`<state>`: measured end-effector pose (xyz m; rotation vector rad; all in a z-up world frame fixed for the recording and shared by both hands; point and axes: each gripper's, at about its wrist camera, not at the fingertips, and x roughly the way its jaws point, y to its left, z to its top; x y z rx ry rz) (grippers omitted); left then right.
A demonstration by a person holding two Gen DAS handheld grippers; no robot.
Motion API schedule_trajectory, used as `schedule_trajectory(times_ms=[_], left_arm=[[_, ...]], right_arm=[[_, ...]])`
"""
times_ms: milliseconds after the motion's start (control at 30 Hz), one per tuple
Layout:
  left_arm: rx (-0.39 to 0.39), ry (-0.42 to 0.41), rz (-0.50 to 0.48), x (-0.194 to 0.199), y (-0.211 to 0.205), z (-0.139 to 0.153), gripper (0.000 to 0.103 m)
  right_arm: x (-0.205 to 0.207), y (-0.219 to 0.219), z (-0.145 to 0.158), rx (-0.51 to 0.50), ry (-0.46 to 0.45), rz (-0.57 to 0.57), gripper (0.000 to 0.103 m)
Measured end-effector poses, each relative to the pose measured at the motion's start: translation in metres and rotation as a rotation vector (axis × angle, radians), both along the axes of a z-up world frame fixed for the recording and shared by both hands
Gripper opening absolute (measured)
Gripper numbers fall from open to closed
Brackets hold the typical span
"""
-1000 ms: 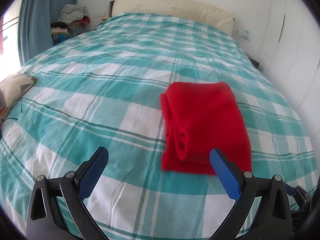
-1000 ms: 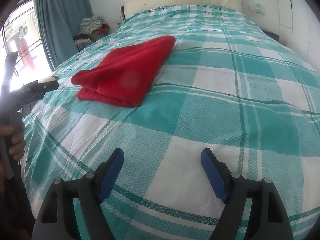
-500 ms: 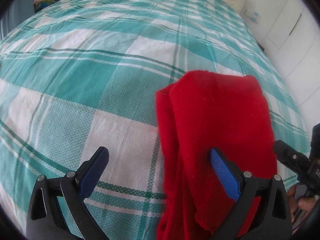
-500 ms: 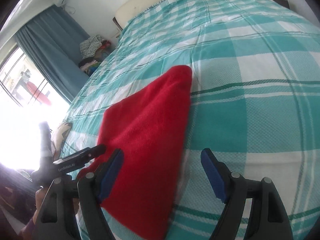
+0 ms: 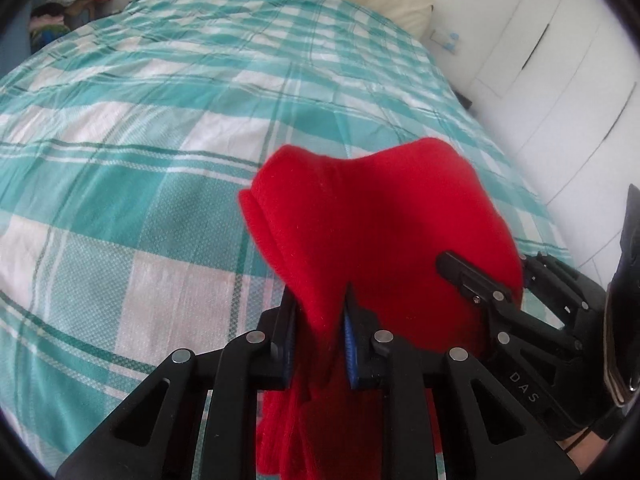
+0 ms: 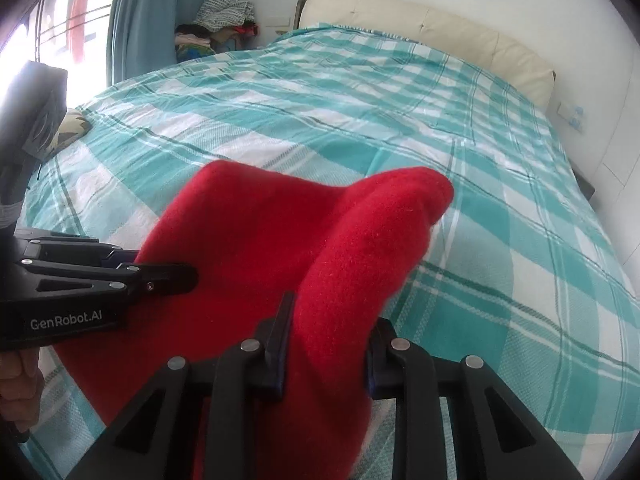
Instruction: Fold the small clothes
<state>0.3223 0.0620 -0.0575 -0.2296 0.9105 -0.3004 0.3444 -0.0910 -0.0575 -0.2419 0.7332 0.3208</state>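
A folded red garment (image 5: 380,208) lies on the green-and-white checked bedspread (image 5: 160,120). Its near edge is bunched up between both grippers. In the left wrist view, my left gripper (image 5: 320,324) is closing its jaws, with its blue pads pressing a fold of the garment's near left part. The right gripper (image 5: 472,280) bites the same garment at the right. In the right wrist view, my right gripper (image 6: 326,344) is closing on a thick roll of the red garment (image 6: 260,232). The left gripper (image 6: 168,276) grips the cloth at the left, held by a person's hand (image 6: 16,392).
The bed reaches back to a cream headboard (image 6: 440,28). A pile of clothes (image 6: 224,12) and a blue curtain (image 6: 160,20) stand at the far left by the window. A patterned cushion (image 6: 72,128) lies at the bed's left edge. White wardrobe doors (image 5: 560,60) line the right.
Both grippers came in over the red garment's near edge and closed on it from wide open. The cloth now bunches up between the pads.
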Motion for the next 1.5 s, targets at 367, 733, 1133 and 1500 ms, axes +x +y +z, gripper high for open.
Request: schedule_trajectory(times_ms=[367, 733, 1133, 1500], left_arm=[[0.075, -0.144, -0.001, -0.007, -0.026, 0.072, 0.084], [0.443, -0.257, 0.093, -0.148, -0.052, 0.003, 0.101], [0.405, -0.183, 0.188, -0.224, -0.074, 0.026, 0.103], [0.473, -0.145, 0.208, -0.248, -0.07, 0.033, 0.103]], right_arm=[[0.005, -0.044, 0.101, 0.155, -0.09, 0.006, 0.041], [-0.109, -0.151, -0.017, 0.061, 0.152, -0.176, 0.083], [-0.229, -0.135, 0.014, 0.141, 0.07, -0.213, 0.102], [-0.257, -0.109, 0.043, 0.128, 0.046, -0.202, 0.102]])
